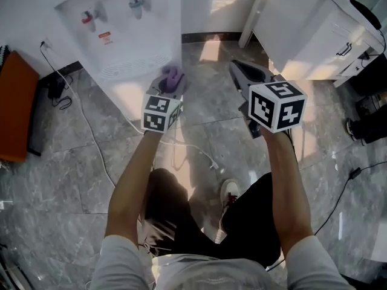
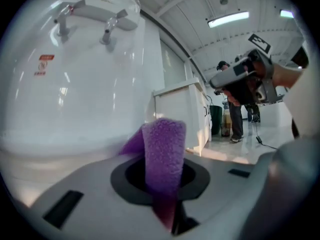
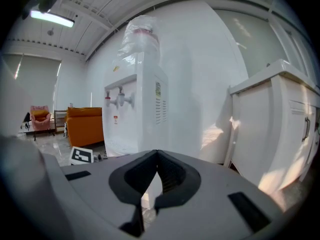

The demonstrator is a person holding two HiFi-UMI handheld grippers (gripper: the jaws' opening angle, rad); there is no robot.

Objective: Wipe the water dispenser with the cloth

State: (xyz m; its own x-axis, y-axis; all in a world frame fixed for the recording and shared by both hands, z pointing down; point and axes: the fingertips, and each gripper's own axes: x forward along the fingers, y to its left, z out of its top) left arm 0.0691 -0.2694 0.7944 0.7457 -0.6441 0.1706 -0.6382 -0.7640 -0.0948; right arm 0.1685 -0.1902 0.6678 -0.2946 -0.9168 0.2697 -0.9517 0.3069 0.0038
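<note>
Our left gripper (image 1: 170, 84) has its jaws clamped on a fold of purple cloth (image 2: 163, 154), which stands up between them. Our right gripper (image 3: 156, 153) has its jaws closed tip to tip with nothing between them, and it hangs idle off to the right, apart from the work.

The cloth is held up to the lower front of the white water dispenser (image 2: 75, 84), below its red tap (image 1: 89, 17) and blue tap (image 1: 136, 3). It sits just beside the panel, and we cannot tell whether it is pressed against it. The dispenser stands on the grey tiled floor (image 1: 72, 162) against the wall, between an orange sofa (image 1: 15, 101) on its left and a white cabinet (image 1: 302, 35) on its right. A white cable (image 1: 91, 135) trails across the tiles.

As we judge it, the fetching is done: the cloth is in hand and brought to the machine. No wiped streak or wet patch shows on the casing, so we cannot say how much has been cleaned. The front panel, the tap recess, the sides and the top all look to be ahead of us.
</note>
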